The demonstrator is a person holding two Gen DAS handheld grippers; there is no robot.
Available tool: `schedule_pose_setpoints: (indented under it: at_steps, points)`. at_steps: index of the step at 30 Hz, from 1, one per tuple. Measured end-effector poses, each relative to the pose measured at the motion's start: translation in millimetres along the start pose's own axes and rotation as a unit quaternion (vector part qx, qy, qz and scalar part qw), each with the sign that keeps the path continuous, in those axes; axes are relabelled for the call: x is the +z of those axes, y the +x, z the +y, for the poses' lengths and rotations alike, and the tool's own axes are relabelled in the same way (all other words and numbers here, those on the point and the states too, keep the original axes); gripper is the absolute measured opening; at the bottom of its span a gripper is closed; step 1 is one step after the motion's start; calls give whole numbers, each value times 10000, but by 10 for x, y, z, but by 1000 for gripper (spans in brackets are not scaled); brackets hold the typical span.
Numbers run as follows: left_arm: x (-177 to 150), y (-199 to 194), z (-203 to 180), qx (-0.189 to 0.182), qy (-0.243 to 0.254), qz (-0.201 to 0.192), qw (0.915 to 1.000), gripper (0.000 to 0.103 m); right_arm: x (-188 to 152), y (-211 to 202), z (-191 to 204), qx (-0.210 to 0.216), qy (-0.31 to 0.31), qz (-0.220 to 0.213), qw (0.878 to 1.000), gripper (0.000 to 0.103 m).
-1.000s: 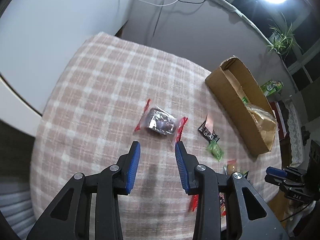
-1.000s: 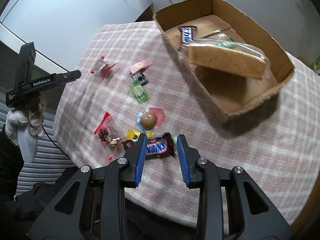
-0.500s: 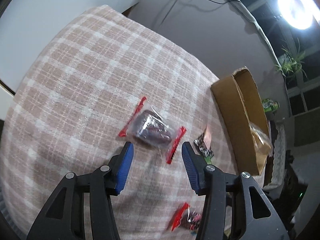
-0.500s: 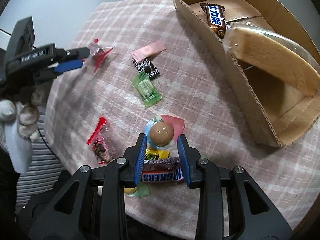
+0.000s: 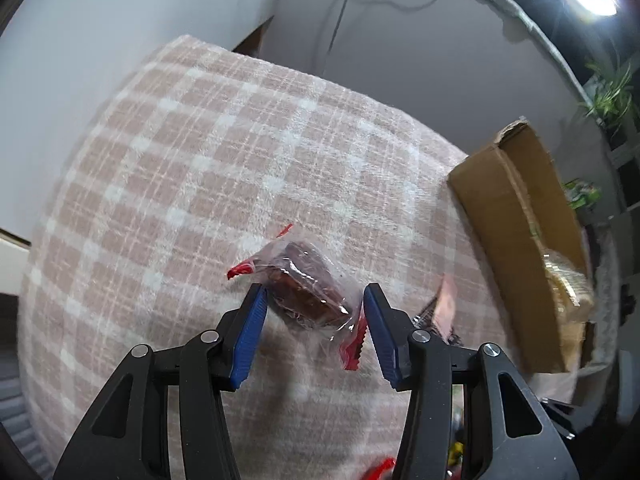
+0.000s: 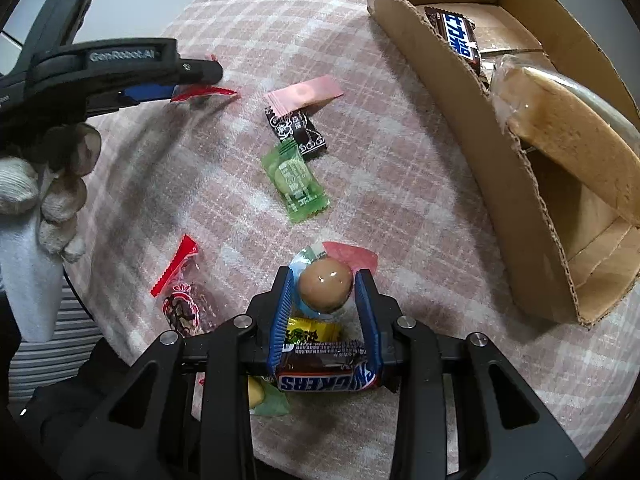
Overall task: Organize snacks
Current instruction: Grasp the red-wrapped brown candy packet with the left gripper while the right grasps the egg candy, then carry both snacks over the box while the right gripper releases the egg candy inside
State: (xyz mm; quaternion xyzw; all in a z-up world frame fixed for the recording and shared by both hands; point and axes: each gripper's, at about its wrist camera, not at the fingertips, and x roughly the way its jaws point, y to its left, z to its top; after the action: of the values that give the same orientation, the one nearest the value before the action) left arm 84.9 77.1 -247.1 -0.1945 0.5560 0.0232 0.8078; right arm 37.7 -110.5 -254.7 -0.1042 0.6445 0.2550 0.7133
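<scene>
**Ana:** Left wrist view first: where does the snack sit against the jaws?

**Ben:** The left gripper straddles a clear packet with red crimped ends holding a dark brown piece. The packet lies on the checked cloth of the counter, its near half between the blue pads. The jaws have just been opening; they stand moderately wide, and a gap shows on the right side, so nothing is clamped.

**Ana:** And the right one?

**Ben:** In the right wrist view the right gripper stands with narrow jaws either side of a round brown candy in a clear wrapper. The pads look to touch its sides, though I cannot tell how firmly. Nearer the camera a Snickers bar lies crosswise under the fingers, with a yellow packet just beyond it.

**Ana:** Poses?

**Ben:** Both grippers point steeply down at the cloth. A gloved hand carries the left gripper at the far left of that view.

**Ana:** Anything hard to read?

**Ben:** The cardboard box is cut by the frame; a wrapped bread slice and a dark chocolate bar lie inside. A green packet, a black one and a pink one lie loose between the grippers. The left view's right side is blurred.
</scene>
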Motion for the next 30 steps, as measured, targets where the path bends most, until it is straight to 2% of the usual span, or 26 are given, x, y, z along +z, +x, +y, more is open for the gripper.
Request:
schedule_pose_setpoints:
  at_steps: [3, 10, 19, 30]
  points:
    - [3, 38, -38, 68, 81, -55, 9999, 45, -11, -1, -4, -24, -56, -37, 10000, 30]
    - [-35, 16, 41, -1, 11, -139, 9999, 42, -58, -84, -93, 114, 84, -187, 9997, 28]
    - [-158, -216, 286, -171, -128, -285, 9994, 41, -60, -555, -243, 330, 208, -645, 9972, 28]
    - [-60, -564, -96, -463, 279, -625, 9966, 41, 104, -1197, -495, 287, 474, -1272, 9903, 28]
